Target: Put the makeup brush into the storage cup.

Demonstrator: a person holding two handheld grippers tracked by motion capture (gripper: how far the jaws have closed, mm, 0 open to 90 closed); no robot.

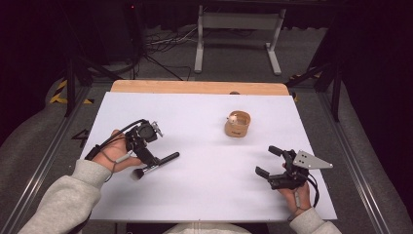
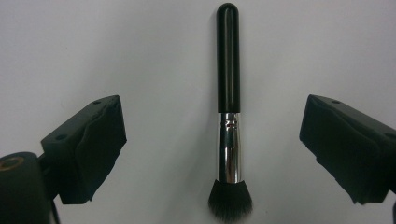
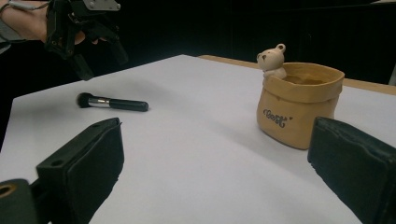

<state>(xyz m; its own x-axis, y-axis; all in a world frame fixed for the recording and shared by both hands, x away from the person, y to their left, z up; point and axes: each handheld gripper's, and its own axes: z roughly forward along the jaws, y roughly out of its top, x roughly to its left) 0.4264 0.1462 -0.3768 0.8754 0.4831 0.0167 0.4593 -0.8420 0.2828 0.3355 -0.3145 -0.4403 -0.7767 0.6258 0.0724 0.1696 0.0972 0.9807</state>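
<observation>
A makeup brush [image 2: 229,116] with a black handle, silver ferrule and dark bristles lay flat on the white surface [image 1: 204,195], directly beneath the left claw [image 1: 153,158]. In the left gripper view it sat midway between that claw's two jaws, which were spread wide and touched nothing, the bristles toward the camera and the handle pointing away. The left hand [image 1: 113,153] held this claw tilted down over the brush. Well apart, the right claw [image 1: 267,161] was also spread and empty, gripped low by the right hand [image 1: 298,195]. Ahead of it and slightly to its right stood a tan pouch-shaped pot [image 3: 299,105] with a small bear figure [image 3: 272,60] on its rim.
</observation>
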